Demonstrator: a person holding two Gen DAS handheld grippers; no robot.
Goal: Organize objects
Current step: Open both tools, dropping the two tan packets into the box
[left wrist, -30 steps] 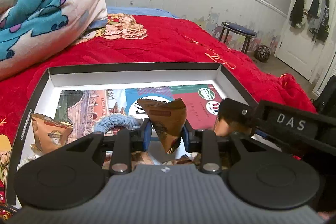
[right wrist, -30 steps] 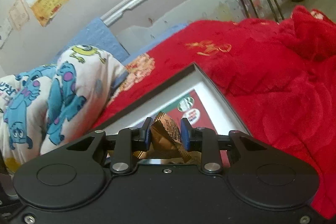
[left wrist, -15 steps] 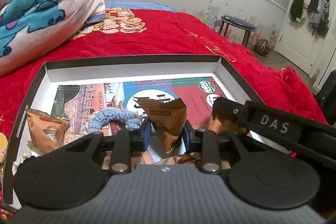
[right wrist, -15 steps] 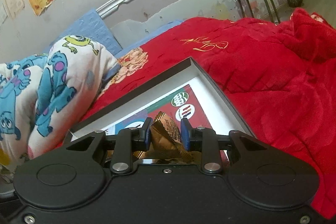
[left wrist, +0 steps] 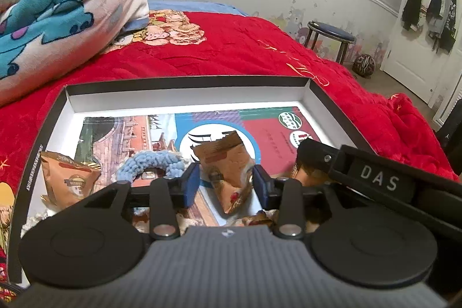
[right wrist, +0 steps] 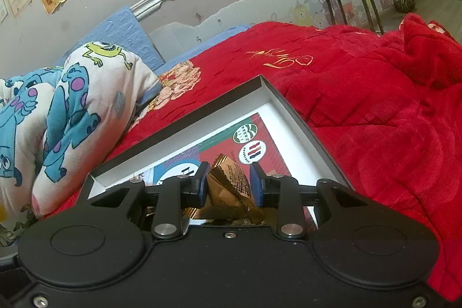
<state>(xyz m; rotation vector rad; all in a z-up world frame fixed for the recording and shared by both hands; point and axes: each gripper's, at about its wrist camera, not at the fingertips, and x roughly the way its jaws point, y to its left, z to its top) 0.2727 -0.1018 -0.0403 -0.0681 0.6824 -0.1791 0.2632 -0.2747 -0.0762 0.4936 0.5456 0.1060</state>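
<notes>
Left gripper (left wrist: 226,184) clamped on brown snack packet (left wrist: 228,163); right gripper (right wrist: 228,186) clamped on gold packet (right wrist: 231,186), both over box (left wrist: 184,97) on bed.

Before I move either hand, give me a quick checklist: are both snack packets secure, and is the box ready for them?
1. Left tongs gripping the crinkled brown foil snack packet: ok, pinched between both blue pads.
2. Right tongs gripping the second gold-brown foil packet: ok, pinched on both sides.
3. Both packets over the shallow black-rimmed white box: ok.
4. Free landing space: ok, the printed colourful card shows bare area toward the far right corner.
5. Items already inside, the fuzzy light-blue scrunchie and another brown snack packet: ok, lying at the left.
6. Tongs clear of each other: cannot tell, they sit very close.
</notes>
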